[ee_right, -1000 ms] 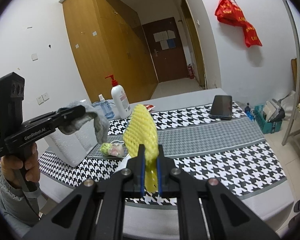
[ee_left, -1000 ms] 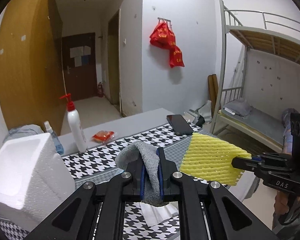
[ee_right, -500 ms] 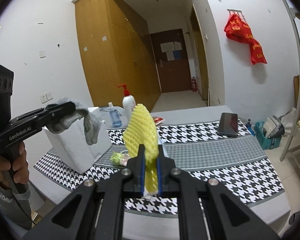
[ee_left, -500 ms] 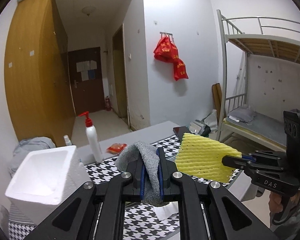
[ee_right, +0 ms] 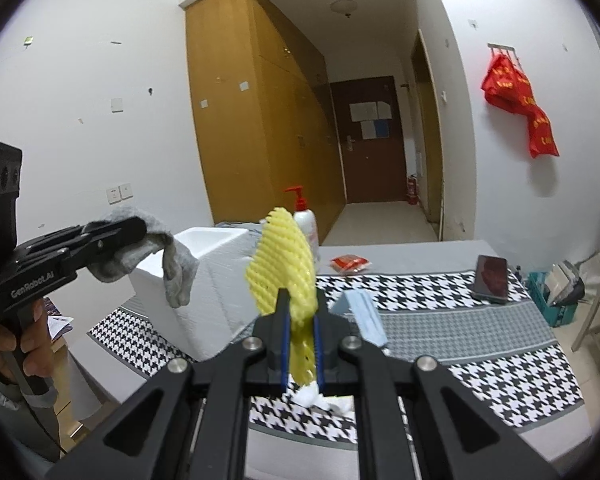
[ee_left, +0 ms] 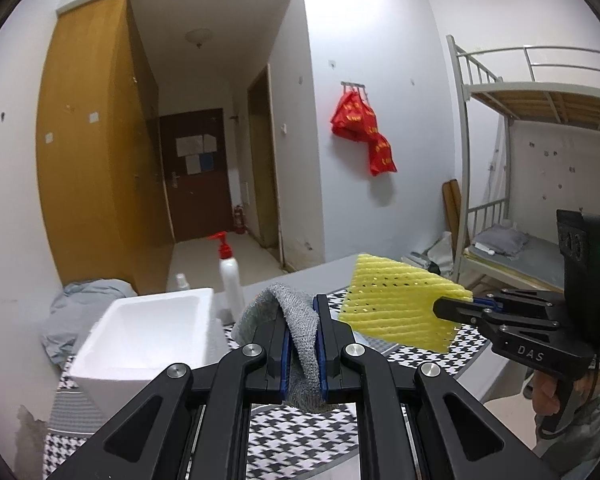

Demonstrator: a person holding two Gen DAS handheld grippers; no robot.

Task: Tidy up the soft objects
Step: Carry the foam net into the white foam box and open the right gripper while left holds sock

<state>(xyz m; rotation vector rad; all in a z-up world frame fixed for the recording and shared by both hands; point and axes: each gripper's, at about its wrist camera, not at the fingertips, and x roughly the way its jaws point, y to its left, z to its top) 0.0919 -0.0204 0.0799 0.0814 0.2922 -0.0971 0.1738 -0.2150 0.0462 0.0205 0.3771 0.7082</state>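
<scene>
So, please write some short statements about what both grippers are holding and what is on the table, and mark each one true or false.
1. The left gripper is shut on the grey sock. True.
2. The right gripper holds a red cloth. False: it holds the yellow foam net.
3. The white foam box has a lid on. False: it is open on top.
4. A phone lies on the table. True.
5. The pump bottle lies on its side. False: it stands upright.

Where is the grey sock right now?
The grey sock is off the table, pinched in the left gripper; in the right wrist view it hangs just left of the white foam box.
</scene>
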